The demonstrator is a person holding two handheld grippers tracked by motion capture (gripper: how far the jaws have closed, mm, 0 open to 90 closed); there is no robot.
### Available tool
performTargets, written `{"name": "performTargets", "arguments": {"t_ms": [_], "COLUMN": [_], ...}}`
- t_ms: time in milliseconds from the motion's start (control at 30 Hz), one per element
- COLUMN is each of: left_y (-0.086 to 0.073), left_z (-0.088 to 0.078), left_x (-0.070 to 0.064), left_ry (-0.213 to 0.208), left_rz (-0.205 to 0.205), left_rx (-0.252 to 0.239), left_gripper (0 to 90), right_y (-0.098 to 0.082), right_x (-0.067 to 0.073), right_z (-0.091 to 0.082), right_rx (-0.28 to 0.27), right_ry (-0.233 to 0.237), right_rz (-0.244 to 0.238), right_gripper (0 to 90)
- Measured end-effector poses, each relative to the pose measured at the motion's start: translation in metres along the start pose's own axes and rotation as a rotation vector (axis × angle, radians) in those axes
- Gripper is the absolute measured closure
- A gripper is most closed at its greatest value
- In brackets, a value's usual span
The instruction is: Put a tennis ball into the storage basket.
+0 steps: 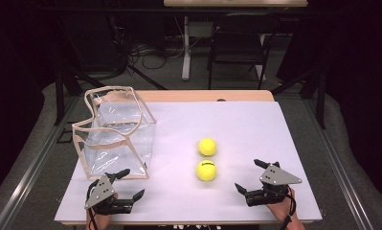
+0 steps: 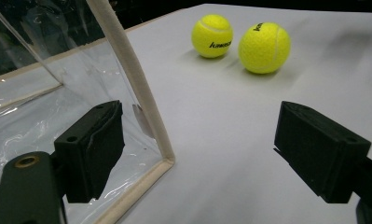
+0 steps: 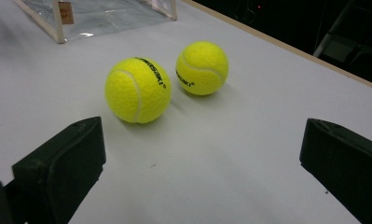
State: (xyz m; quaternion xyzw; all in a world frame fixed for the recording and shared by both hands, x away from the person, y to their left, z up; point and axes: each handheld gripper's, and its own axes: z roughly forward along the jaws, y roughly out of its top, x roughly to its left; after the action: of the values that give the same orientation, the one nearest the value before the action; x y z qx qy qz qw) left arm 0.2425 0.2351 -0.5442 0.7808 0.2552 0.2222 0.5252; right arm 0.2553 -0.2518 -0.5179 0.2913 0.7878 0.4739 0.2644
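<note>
Two yellow tennis balls lie close together mid-table: the nearer ball (image 1: 206, 170) (image 3: 137, 90) (image 2: 265, 47) and the farther ball (image 1: 207, 146) (image 3: 202, 68) (image 2: 212, 35). A clear plastic bag (image 1: 116, 132) with beige trim stands open at the left; its front corner edge (image 2: 141, 93) rises just ahead of my left jaws. My left gripper (image 1: 128, 184) (image 2: 202, 154) is open near the table's front left, below the bag. My right gripper (image 1: 252, 176) (image 3: 202, 163) is open at the front right, facing the balls with nothing between its jaws.
The white table top (image 1: 246, 129) has a wooden far edge (image 1: 203, 96). Behind the table stand a dark chair (image 1: 239, 43) and a white desk leg (image 1: 185, 48), with cables on the floor. Metal rails run along both sides.
</note>
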Motion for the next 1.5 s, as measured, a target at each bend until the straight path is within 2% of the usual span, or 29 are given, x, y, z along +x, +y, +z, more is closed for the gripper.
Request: {"name": "performTargets", "arguments": {"t_ms": [200, 800, 1033, 1500], "left_y": [0.0, -0.001, -0.001, 0.0], "left_z": [0.001, 0.001, 0.002, 0.002], "left_x": [0.0, 0.001, 0.001, 0.001], "left_ry": [-0.001, -0.005, -0.007, -0.003], "left_rz": [0.003, 0.001, 0.002, 0.006], "left_rx": [0.001, -0.005, -0.001, 0.005], "left_gripper": [16.0, 16.0, 16.0, 16.0], "right_y": [0.006, 0.02, 0.023, 0.029], "right_x": [0.003, 0.014, 0.014, 0.016], "right_z": [0.003, 0.021, 0.027, 0.04], "right_rx": [0.021, 0.087, 0.1, 0.145], "right_ry": [0.002, 0.048, 0.071, 0.082], "right_rz": [0.007, -0.006, 0.005, -0.002], "right_gripper": [0.0, 0.0, 0.0, 0.0]}}
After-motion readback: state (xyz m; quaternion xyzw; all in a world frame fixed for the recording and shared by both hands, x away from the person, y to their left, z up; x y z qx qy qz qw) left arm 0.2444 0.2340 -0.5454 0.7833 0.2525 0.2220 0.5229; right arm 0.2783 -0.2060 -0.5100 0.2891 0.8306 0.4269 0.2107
